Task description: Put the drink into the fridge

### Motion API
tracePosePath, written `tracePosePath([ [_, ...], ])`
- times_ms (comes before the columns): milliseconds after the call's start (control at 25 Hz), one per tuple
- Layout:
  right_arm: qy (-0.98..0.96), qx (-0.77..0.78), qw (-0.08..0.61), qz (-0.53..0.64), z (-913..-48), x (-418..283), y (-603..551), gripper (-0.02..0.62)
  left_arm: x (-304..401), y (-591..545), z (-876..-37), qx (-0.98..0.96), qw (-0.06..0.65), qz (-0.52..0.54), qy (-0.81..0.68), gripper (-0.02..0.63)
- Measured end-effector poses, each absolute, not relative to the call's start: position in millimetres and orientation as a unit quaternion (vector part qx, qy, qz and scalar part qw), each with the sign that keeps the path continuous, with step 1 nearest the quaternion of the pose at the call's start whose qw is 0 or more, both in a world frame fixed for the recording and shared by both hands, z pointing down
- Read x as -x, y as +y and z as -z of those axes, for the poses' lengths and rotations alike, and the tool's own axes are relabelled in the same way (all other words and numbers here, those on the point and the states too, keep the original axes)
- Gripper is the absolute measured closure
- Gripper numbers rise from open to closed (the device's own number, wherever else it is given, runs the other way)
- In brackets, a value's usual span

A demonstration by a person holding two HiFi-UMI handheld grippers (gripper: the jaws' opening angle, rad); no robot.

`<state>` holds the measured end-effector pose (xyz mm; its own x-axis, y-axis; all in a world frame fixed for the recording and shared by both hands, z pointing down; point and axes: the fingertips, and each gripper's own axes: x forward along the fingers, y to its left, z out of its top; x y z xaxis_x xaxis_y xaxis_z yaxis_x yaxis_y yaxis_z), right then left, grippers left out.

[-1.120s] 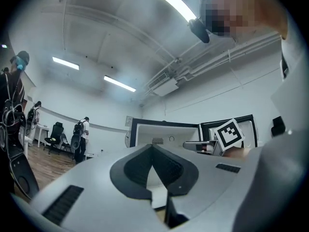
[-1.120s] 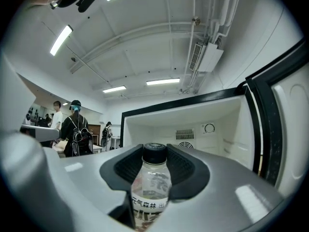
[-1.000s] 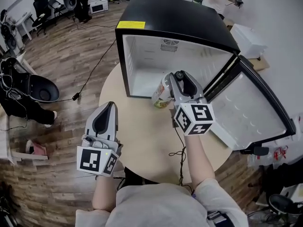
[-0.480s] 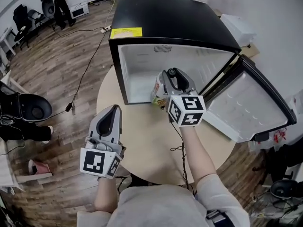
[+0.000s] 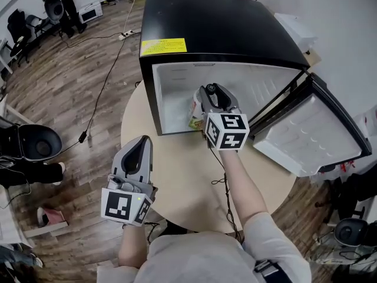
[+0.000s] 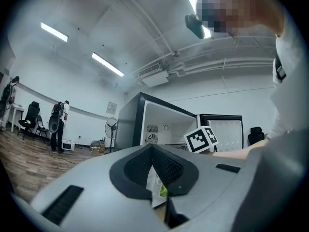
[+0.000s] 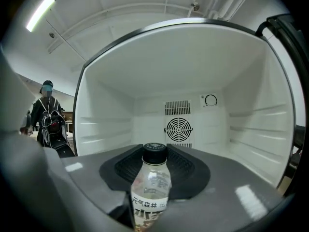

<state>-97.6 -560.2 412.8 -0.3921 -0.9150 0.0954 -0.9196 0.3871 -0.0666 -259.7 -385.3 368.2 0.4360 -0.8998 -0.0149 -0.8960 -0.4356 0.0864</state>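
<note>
Fingers (image 7: pixel 186 170) of right gripper (image 5: pixel 211 93) pinched the drink (image 7: pixel 150 190), at fridge (image 5: pixel 218 22) mouth, door (image 5: pixel 312 134) wide open, left gripper (image 5: pixel 141 141) fingers (image 6: pixel 169 166) pressed together, above table (image 5: pixel 182 164)

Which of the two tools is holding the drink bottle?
The right tool, clamped on the clear, black-capped bottle at the mouth of the open fridge. The left tool hangs over the round table, jaws together on nothing.
</note>
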Motion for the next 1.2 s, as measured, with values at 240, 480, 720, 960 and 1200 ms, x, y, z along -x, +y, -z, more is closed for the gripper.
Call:
tracePosePath([
  [240,-0.83,-0.555,0.026,-0.057,-422.9,107.2,-586.9,0.434,272.3,-393.4,-379.1,-0.842,0.04,0.022,-0.538,0.598],
  [480,-0.828,-0.557,0.039,-0.052,-432.3,124.2,-605.7,0.434,293.8,-395.4,-385.8,-0.834,0.045,0.02,-0.55,0.598],
  [720,-0.825,-0.561,0.046,-0.058,-441.6,134.7,-612.7,0.434,311.4,-397.1,-391.3,-0.829,0.051,0.019,-0.557,0.598],
  [960,-0.824,-0.562,0.057,-0.052,-445.4,141.7,-609.3,0.433,318.5,-396.5,-392.5,-0.831,0.052,0.023,-0.553,0.598],
  [1200,-0.825,-0.558,0.069,-0.052,-449.2,149.0,-604.5,0.43,318.2,-391.5,-394.4,-0.837,0.054,0.028,-0.543,0.598],
])
